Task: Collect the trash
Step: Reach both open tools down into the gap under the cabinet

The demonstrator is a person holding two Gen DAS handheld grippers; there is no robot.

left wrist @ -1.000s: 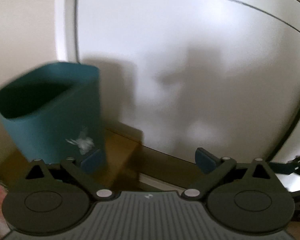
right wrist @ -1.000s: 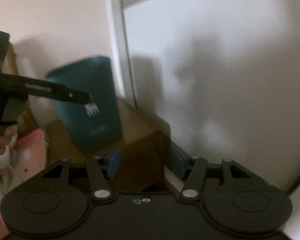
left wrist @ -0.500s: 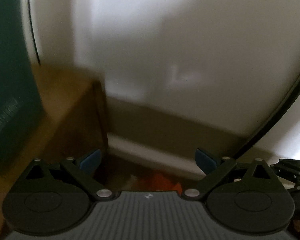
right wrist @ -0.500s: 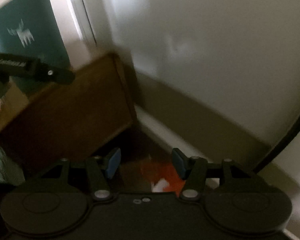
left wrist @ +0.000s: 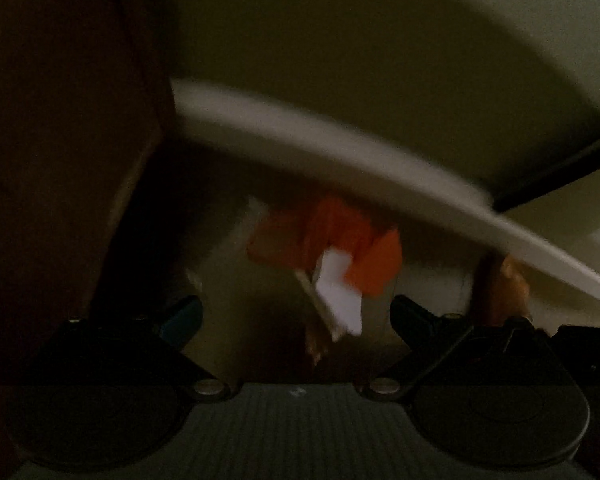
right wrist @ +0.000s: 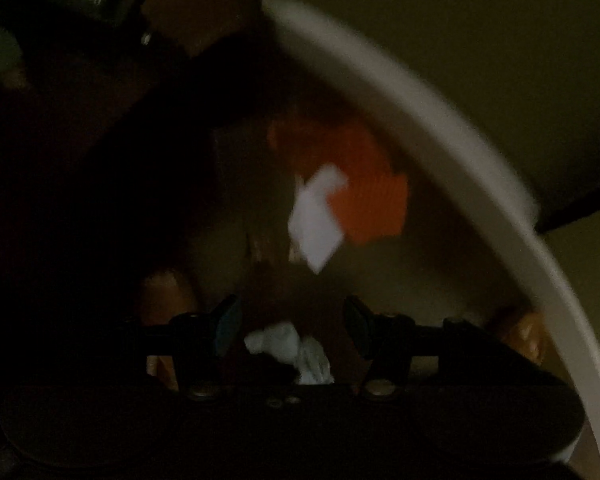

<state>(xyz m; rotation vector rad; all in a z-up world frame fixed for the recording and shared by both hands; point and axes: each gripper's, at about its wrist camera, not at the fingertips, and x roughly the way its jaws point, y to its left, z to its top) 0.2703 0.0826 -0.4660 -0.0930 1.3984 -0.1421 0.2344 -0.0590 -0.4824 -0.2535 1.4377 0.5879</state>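
Observation:
An orange and white piece of crumpled trash (left wrist: 336, 252) lies on the dark floor by the white baseboard, ahead of my left gripper (left wrist: 296, 316), which is open and empty. It also shows in the right wrist view (right wrist: 340, 200). My right gripper (right wrist: 290, 320) is open just above a crumpled white tissue (right wrist: 292, 348) that lies between its fingers, not gripped. The teal bin is out of view.
A dark wooden cabinet (left wrist: 60, 140) stands at the left, close to the trash. The white baseboard (left wrist: 340, 152) and wall run behind it. A black cable (left wrist: 560, 176) hangs at the right. Brown scraps (left wrist: 504, 284) lie near the baseboard. The scene is dim and blurred.
Both grippers have dropped from the level of the teal bin down to the floor by the cabinet. The orange trash is now close in front. Both jaws stay open.

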